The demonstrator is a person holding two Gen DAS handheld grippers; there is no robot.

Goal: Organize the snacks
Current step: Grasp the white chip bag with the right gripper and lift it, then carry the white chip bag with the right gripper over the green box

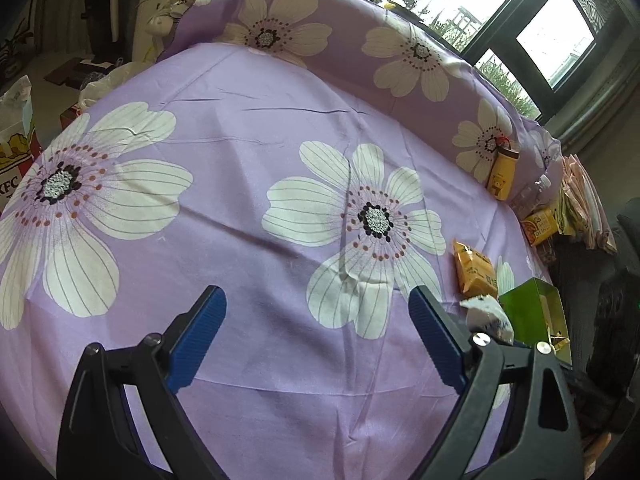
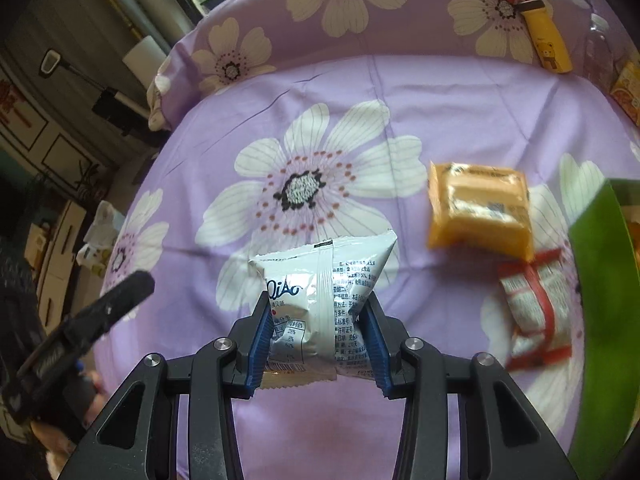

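Note:
My right gripper (image 2: 317,308) is shut on a white snack packet (image 2: 324,280) with blue lettering, its blue pads pinching the packet's lower half above the purple flowered cloth (image 2: 400,92). To its right on the cloth lie an orange snack packet (image 2: 480,212) and a red-and-white packet (image 2: 532,312), beside a green box (image 2: 604,320). My left gripper (image 1: 316,300) stands open over bare cloth with nothing between its fingers. In the left wrist view the white packet (image 1: 490,314), the orange packet (image 1: 474,268) and the green box (image 1: 532,312) sit off to its right.
A yellow bear-print tube (image 1: 502,176), a clear bottle (image 1: 536,192) and an orange carton (image 1: 540,226) rest at the far right by a flowered pillow (image 1: 400,52). A KFC bag (image 1: 16,148) stands past the left edge. Windows are behind.

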